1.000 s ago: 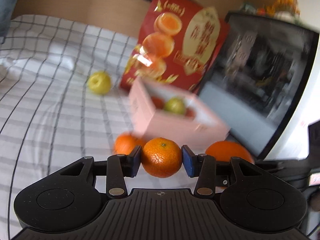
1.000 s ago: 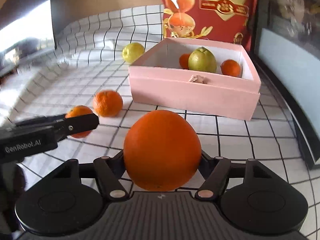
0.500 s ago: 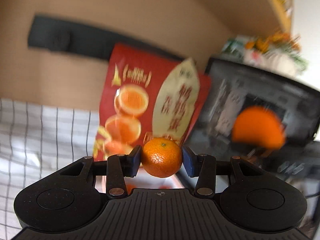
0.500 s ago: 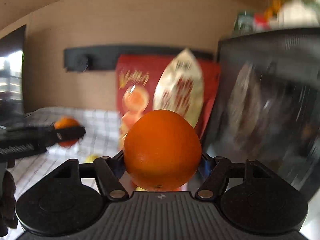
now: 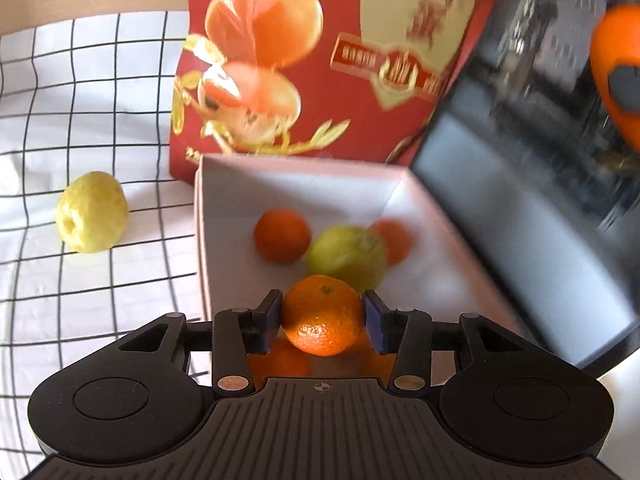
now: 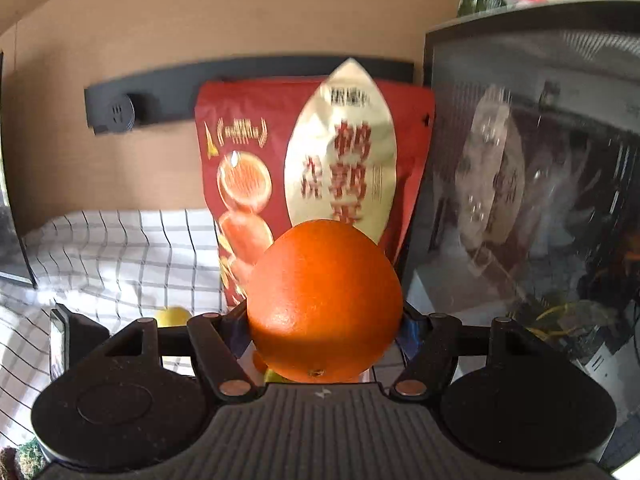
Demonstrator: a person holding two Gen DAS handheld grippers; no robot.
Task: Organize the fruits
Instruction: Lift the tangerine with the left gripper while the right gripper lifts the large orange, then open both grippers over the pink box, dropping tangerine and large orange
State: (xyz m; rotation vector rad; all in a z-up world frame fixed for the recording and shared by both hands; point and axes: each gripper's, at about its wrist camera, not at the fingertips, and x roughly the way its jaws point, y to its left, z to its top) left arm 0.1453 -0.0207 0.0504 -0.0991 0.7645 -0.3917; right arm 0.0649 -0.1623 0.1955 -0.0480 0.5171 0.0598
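While gripped, mandarin [image 5: 322, 314] stem faces up.

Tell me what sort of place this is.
Probably a home kitchen or dining corner: a table under a checked cloth, a glossy dark appliance that looks like a microwave or oven, a red snack bag, and a pink fruit box.

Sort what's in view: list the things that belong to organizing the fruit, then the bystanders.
Job: mandarin in left hand-held gripper; big orange in right hand-held gripper; pink box; yellow-green fruit on cloth.
Bystanders: red snack bag; dark appliance.
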